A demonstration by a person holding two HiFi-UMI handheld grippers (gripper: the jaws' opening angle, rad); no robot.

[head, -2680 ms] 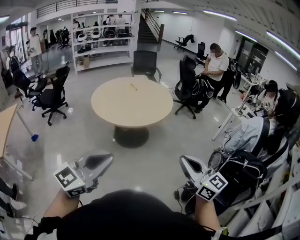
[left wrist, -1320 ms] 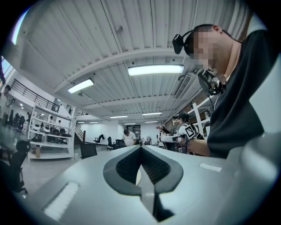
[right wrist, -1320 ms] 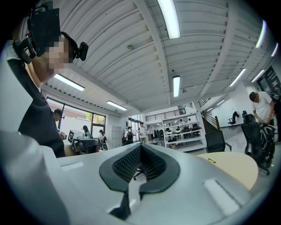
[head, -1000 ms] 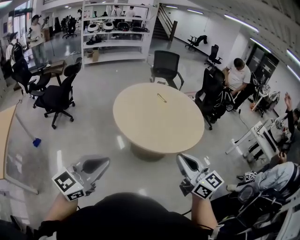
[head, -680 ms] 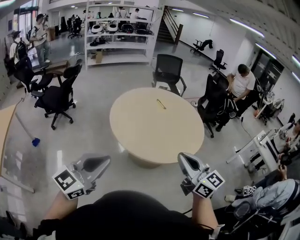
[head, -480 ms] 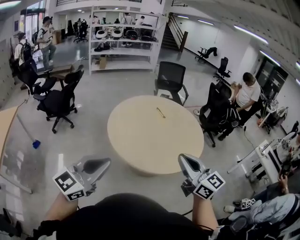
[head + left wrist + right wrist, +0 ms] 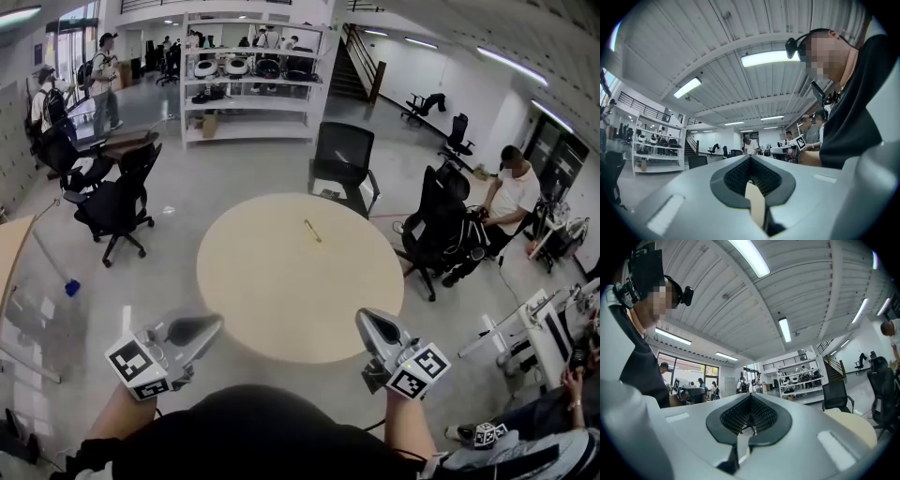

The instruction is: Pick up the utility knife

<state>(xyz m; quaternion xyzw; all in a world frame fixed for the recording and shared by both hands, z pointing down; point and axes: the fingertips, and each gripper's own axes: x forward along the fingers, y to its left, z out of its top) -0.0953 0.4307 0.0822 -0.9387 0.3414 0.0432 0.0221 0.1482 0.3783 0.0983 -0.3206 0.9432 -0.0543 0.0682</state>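
**Knife on far side of desk; both grippers empty**

Head view: round beige desk [image 7: 281, 300] sits mid-frame. The knife [image 7: 312, 231], a small yellowish bar, lies on it alone, upper right of the top's centre, angled; too small for detail.

Left gripper [image 7: 212, 323] at lower left of frame, right gripper [image 7: 366, 321] at lower right. Both are held low near the desk's near edge, pointing toward the desk, well apart from the knife and from each other; marker cubes face the camera.

Left gripper view: fingers [image 7: 736, 174] pressed together at the tips, nothing between them; a sliver of beige shows through the slot below the pads.

Right gripper view: fingers [image 7: 764, 416] likewise closed tip to tip, holding nothing; the desk's edge shows at lower right of that view.

Surroundings, head view: a black chair [image 7: 342, 159] stands just beyond the desk; a white shelf rack [image 7: 253, 75] stands at top centre; a seated person [image 7: 516, 192] in a white shirt is at the right edge, beside more black chairs.
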